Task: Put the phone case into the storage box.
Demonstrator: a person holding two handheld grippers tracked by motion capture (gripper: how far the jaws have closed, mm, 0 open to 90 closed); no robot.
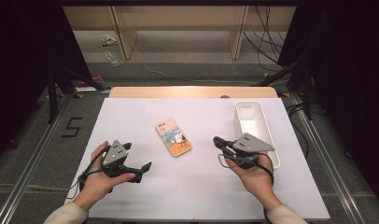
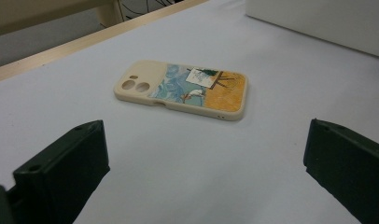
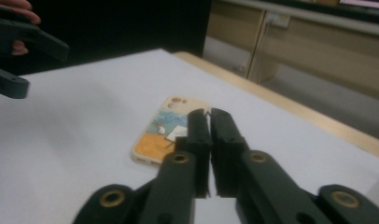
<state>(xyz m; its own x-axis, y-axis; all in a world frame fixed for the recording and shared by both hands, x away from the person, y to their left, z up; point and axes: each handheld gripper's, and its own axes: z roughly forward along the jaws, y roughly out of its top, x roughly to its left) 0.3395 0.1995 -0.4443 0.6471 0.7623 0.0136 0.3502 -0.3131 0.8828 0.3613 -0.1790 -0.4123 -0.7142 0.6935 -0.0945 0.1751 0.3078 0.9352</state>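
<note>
A cream phone case (image 1: 173,137) with a blue and orange picture lies flat, back up, in the middle of the white table (image 1: 131,116). My left gripper (image 1: 137,157) rests at the front left, jaws wide open and empty, aimed at the phone case (image 2: 183,88), which lies a short way beyond the gripper's midpoint (image 2: 205,133). My right gripper (image 1: 216,140) sits at the front right, jaws shut with nothing between them. Its tips (image 3: 209,115) point at the phone case (image 3: 162,133), stopping short of it. The left gripper (image 3: 45,70) shows open at the upper left of the right gripper view.
A long white bin (image 1: 260,109) stands along the table's right side, just beyond my right hand; its wall (image 2: 327,23) shows in the left gripper view. A wooden strip (image 1: 192,91) edges the far side. Cables and shelf legs lie on the floor beyond.
</note>
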